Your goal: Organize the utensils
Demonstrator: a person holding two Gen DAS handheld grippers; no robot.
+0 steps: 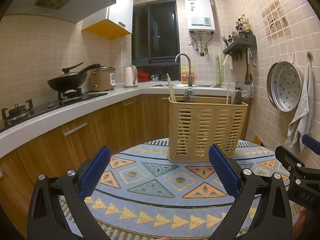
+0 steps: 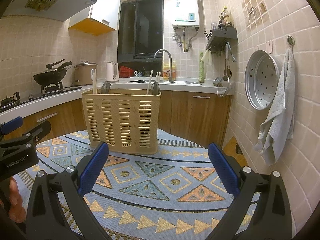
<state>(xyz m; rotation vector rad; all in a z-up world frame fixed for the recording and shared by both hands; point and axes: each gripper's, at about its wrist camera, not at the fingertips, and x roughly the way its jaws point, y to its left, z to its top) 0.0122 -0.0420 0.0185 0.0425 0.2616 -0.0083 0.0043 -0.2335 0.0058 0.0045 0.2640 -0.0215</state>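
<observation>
A beige slotted utensil basket (image 1: pixel 206 128) stands upright on the far part of a round table with a patterned cloth (image 1: pixel 160 180). It holds chopsticks (image 1: pixel 171 89), dark spoons (image 1: pixel 189 95) and more chopsticks (image 1: pixel 230 92) on its right side. My left gripper (image 1: pixel 160 160) is open and empty, just short of the basket. The basket shows in the right wrist view (image 2: pixel 122 120), left of centre. My right gripper (image 2: pixel 159 156) is open and empty, in front of the basket's right end. Each gripper shows at the edge of the other's view.
A kitchen counter (image 1: pixel 100 100) with a wok (image 1: pixel 68 80), rice cooker (image 1: pixel 103 79), kettle (image 1: pixel 130 76) and sink tap (image 1: pixel 185 68) runs behind the table. A steamer tray (image 2: pixel 262 80) and a towel (image 2: pixel 278 112) hang on the right wall.
</observation>
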